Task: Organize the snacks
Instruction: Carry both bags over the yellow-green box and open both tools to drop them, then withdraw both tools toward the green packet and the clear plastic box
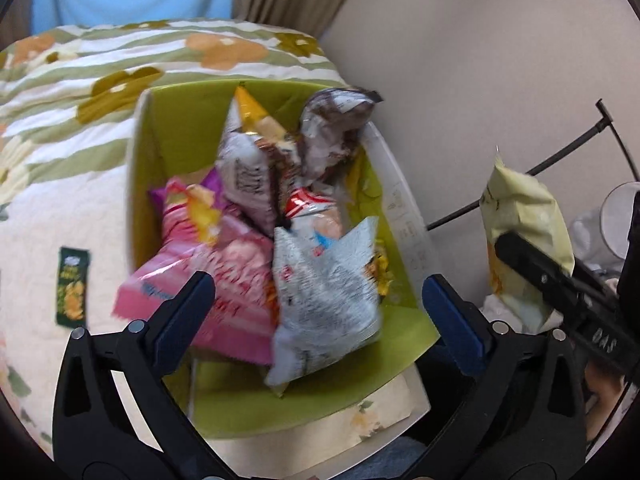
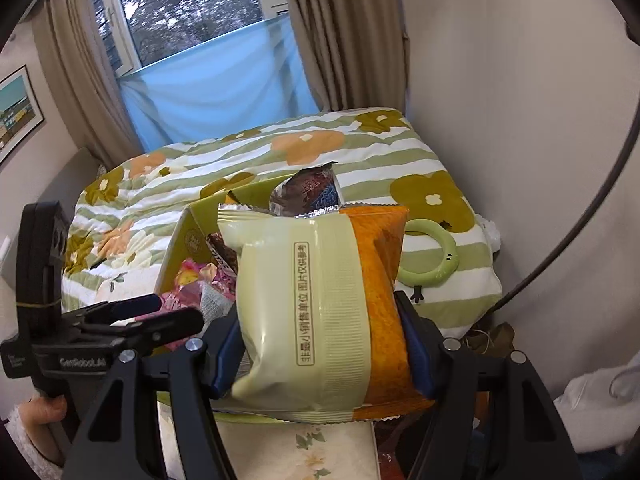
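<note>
Floral bed [image 2: 280, 152], curtained window [image 2: 180, 4], beige wall [image 2: 500, 80]

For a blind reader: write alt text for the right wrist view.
The right hand-held gripper clamps a pale green and orange snack bag before a green box of snacks on a floral bed. The left hand-held gripper reaches in from the left; a curtained window is behind.
</note>
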The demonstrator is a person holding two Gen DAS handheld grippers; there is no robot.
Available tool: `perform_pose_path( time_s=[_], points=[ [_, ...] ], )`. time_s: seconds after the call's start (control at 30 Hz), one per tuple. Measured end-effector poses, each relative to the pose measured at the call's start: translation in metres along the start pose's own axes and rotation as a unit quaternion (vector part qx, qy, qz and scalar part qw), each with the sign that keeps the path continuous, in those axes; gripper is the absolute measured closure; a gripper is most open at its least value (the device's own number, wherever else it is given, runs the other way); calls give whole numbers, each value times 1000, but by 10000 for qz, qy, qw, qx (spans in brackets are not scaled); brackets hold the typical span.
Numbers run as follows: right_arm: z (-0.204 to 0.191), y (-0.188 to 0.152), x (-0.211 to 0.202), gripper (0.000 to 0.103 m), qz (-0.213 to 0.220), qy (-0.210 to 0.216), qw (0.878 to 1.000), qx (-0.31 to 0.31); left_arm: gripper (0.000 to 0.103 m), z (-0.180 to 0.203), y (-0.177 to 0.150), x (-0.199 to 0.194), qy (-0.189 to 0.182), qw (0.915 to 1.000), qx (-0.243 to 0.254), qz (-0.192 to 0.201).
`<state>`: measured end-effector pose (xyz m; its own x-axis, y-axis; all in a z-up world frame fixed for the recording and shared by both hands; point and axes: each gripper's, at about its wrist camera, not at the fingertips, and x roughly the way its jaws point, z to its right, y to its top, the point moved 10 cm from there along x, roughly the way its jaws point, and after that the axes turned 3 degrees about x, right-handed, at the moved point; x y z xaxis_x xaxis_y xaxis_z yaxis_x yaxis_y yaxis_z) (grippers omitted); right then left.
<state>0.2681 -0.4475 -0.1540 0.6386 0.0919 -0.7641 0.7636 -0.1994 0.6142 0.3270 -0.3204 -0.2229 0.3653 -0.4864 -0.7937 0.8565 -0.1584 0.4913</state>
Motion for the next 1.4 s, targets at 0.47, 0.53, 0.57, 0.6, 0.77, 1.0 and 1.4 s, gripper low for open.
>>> perform_pose_path(
  time_s=[0.47, 0.53, 0.57, 0.6, 0.77, 1.0, 1.4],
  points=[
    [-36, 22, 41, 40, -281, 641, 9973, -218, 1, -48, -6, -42, 529, 9979, -299, 205],
    [-41, 27, 50, 40, -331, 666, 9970, -213, 1, -53, -6, -42, 584, 9976, -340, 177],
    [-42, 30, 55, 40, -362, 676, 9969, -191, 1, -55, -7, -42, 611, 9974, -357, 163],
    [-44, 32, 60, 39, -385, 701, 9967, -155, 1, -58, -8, -43, 635, 9972, -372, 153],
    [-54, 42, 79, 18, -276, 925, 9953, 88, 1, -73, -16, -50, 847, 9953, -449, 147],
    [-50, 26, 76, 1, -198, 842, 9962, 52, 1, -92, -34, -59, 1004, 9931, -603, 112],
    [-54, 19, 52, 1, -211, 884, 9957, -164, 1, -95, -38, -91, 1076, 9912, -701, 329]
  ],
)
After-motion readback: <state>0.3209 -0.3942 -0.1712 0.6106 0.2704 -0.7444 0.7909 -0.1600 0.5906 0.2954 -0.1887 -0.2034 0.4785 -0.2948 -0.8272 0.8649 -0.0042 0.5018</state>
